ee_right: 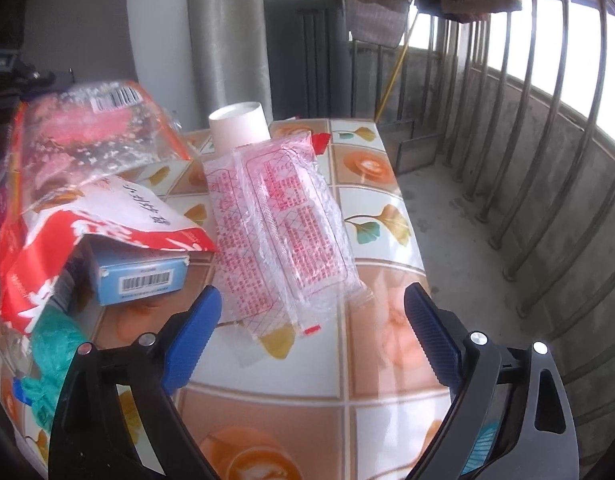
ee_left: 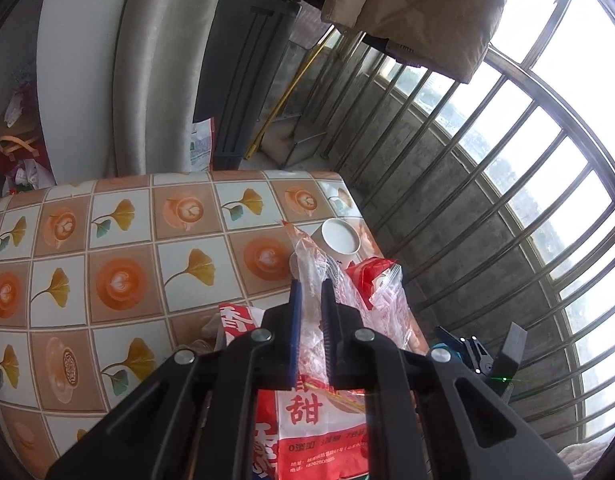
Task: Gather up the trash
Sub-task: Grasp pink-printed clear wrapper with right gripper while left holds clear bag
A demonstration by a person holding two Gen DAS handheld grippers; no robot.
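Observation:
My left gripper (ee_left: pixel 311 292) is shut on the crinkled top of a clear and red plastic bag (ee_left: pixel 307 264). A red and white printed bag (ee_left: pixel 307 416) hangs below the fingers. In the right wrist view that clear and red plastic bag (ee_right: pixel 87 148) is lifted at the left above the red and white printed bag (ee_right: pixel 107 220), with a blue box (ee_right: pixel 139 276) at its mouth. My right gripper (ee_right: pixel 312 294) is open, and its pads do not touch the near end of a clear wrapper with red print (ee_right: pixel 279 220), which lies flat between them. A white paper cup (ee_right: pixel 239 128) lies behind the wrapper.
The table (ee_right: pixel 379 364) has a tiled cloth with leaves and coffee cups, and its edge drops off to the right onto a concrete balcony floor (ee_right: pixel 447 220). A metal railing (ee_right: pixel 547 160) runs along the right. A teal crumpled lump (ee_right: pixel 47 364) lies near left.

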